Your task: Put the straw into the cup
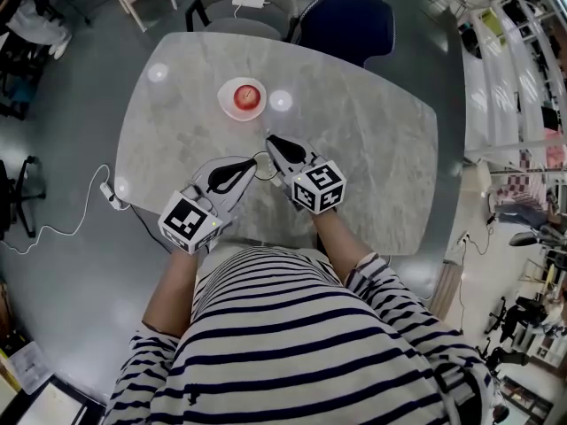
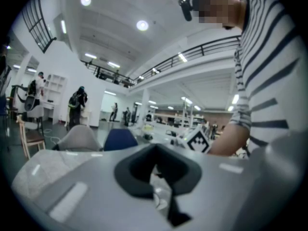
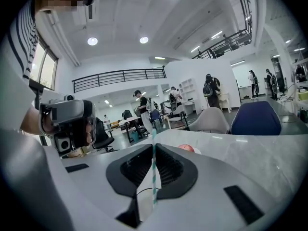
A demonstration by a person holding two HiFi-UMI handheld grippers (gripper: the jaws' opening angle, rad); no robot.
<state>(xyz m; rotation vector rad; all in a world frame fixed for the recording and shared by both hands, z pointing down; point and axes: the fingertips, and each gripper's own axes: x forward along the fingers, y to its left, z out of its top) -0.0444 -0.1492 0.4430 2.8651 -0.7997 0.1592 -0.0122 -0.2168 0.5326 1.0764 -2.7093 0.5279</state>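
Head view shows a pale marbled counter (image 1: 381,158) with the cup (image 1: 243,97), red inside a pale rim, standing on its far half, slightly left of centre. Both tools hover over the near half, well apart from the cup, their tips pointing toward each other. The right gripper (image 1: 270,139) sits just right of the left gripper (image 1: 251,163).

Right gripper view has the jaws clenched on the straw (image 3: 153,174), a thin green-and-white striped tube standing upright between them, its top rising above the tips. The cup shows small beyond them to the right.

Left gripper view shows its jaws drawn together at the tips. Something pale and crumpled sits low in the gap, too blurred to identify. A dark blue chair (image 1: 347,23) stands at the counter's far edge.
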